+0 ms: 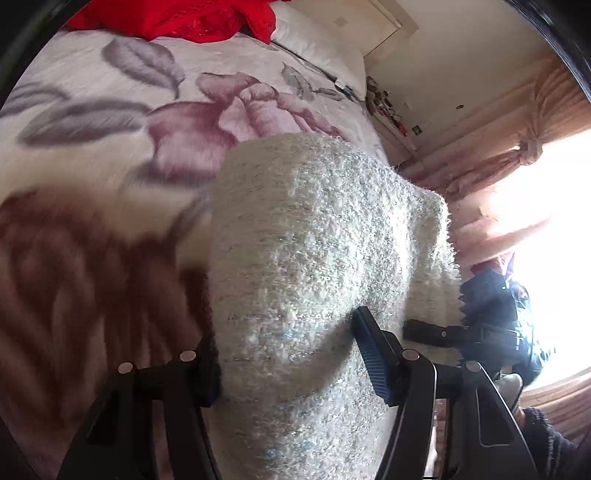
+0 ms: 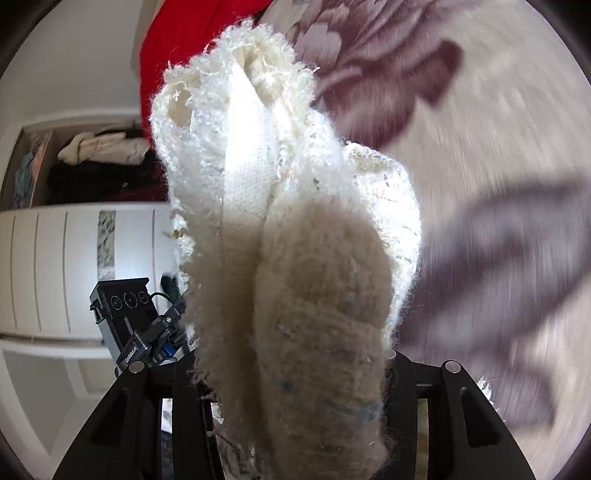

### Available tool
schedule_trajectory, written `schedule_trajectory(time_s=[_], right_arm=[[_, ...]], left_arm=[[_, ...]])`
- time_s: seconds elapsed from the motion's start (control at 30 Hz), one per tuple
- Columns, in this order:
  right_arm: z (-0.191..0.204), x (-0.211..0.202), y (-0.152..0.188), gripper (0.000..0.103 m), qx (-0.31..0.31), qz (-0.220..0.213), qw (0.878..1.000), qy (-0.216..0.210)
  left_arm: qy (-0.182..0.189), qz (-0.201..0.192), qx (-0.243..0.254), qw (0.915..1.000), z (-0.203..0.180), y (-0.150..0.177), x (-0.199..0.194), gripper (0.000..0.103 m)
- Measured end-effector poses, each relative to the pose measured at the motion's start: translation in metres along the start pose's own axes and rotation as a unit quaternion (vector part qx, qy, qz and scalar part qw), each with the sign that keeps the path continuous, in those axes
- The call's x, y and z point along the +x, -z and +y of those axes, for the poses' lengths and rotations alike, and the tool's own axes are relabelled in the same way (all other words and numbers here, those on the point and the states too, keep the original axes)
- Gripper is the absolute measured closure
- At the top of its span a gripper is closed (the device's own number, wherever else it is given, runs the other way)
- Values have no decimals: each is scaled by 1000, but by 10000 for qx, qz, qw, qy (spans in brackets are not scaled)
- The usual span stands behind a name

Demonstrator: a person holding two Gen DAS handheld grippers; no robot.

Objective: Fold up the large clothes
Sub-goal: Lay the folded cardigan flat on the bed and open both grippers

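A white fuzzy knit garment (image 1: 306, 236) bulges up between the fingers of my left gripper (image 1: 286, 339), which is shut on it; the blue pad (image 1: 373, 362) presses into the knit. The garment hangs above a floral bed cover (image 1: 110, 110). In the left wrist view the right gripper (image 1: 424, 330) shows as a black finger at the garment's right edge. In the right wrist view a bunched fold of the same garment (image 2: 280, 206), with a white inner band, fills my right gripper (image 2: 291, 363). It is shut on the fold, its fingertips buried in the knit. The left gripper (image 2: 147, 332) appears at lower left.
A red garment (image 1: 177, 18) and a white pillow (image 1: 317, 40) lie at the far end of the bed. Pink curtains (image 1: 498, 155) frame a bright window at the right. A white drawer unit (image 2: 44, 266) and a shelf of piled clothes (image 2: 103, 158) stand beside the bed.
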State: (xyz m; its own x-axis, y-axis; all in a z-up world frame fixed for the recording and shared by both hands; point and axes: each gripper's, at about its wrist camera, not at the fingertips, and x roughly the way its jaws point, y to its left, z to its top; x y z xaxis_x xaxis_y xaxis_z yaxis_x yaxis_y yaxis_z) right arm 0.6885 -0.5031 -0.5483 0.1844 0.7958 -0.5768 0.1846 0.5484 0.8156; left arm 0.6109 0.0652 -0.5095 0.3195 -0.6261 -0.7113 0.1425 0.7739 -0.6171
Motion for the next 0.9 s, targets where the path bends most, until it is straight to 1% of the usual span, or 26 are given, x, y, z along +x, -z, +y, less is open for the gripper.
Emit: schedule_trajectory(time_s=[0.03, 0.07, 0.1, 0.17, 0.2, 0.27, 0.33, 0.4, 0.43, 0.47, 0.5, 0.57, 0.6, 0.63, 0.67, 0.7, 0.73, 0.77, 0.8, 0.83, 0.87, 0.9], right_arm=[[-5, 3, -18, 54, 18, -3, 10000, 33], [-11, 5, -39, 54, 4, 5, 9999, 111], [-15, 9, -52, 54, 3, 26, 9999, 160], [-27, 15, -79, 54, -13, 118, 9994, 334], [-30, 22, -84, 54, -32, 179, 9988, 458], [-33, 31, -97, 48, -182, 350, 9970, 667], [-40, 27, -97, 32, -269, 422, 9954, 823], [-43, 16, -90, 23, -204, 417, 9935, 1039], [-40, 3, -84, 21, -215, 336, 9919, 1206], [-40, 5, -59, 20, -285, 246, 9899, 1369], [-34, -2, -47, 20, -342, 171, 9879, 1503], [-28, -25, -28, 20, -425, -27, 9826, 1807], [-20, -30, -20, 20, -452, -123, 9800, 1936], [-19, -39, -8, 18, -472, -207, 9756, 2135], [-10, -45, 1, 13, -529, -318, 9666, 2487], [-8, -53, 11, 3, -592, -475, 9570, 2801], [-5, -46, 11, 0, -628, -586, 9492, 3027], [0, -51, 20, 0, -683, -724, 9361, 3375], [4, -56, 35, 0, -749, -830, 9241, 3655], [11, -60, 47, 0, -845, -949, 9065, 4027], [20, -58, 54, 0, -897, -1017, 8944, 4262], [31, -56, 59, 0, -936, -1087, 8863, 4404]], left_arm=[[4, 19, -12, 10000, 7, -6, 5, 44], [-29, 39, -43, 10000, 16, -14, 16, 44], [-113, 112, -80, 9998, 27, -21, 32, 44], [-156, 201, -156, 9996, 37, -21, 44, 42], [-126, 213, -179, 9995, 42, -19, 47, 37], [-83, 252, -190, 9995, 42, -14, 43, 34], [-226, 258, -99, 9994, 35, -6, 37, 34], [-392, 159, -54, 9991, 27, 0, 27, 34], [-435, 117, -73, 9990, 26, 3, 24, 34], [-489, 100, -111, 9987, 25, 7, 21, 34], [-564, 77, -146, 9983, 24, 14, 15, 34], [-766, 56, -116, 9970, 22, 15, 9, 34], [-963, 53, -46, 9953, 16, 18, 3, 34], [-1182, 29, 54, 9930, 10, 17, 1, 34], [-1560, -68, 243, 9874, -3, 24, -8, 35], [-1831, -187, 383, 9822, -13, 29, -14, 36], [-2002, -317, 530, 9778, -24, 36, -23, 36], [-2096, -399, 608, 9751, -28, 41, -28, 36], [-2292, -437, 694, 9699, -41, 50, -36, 24], [-2401, -419, 720, 9672, -46, 52, -38, 4], [-2548, -426, 739, 9632, -54, 57, -43, 0], [-2591, -445, 682, 9624, -63, 63, -51, 0]])
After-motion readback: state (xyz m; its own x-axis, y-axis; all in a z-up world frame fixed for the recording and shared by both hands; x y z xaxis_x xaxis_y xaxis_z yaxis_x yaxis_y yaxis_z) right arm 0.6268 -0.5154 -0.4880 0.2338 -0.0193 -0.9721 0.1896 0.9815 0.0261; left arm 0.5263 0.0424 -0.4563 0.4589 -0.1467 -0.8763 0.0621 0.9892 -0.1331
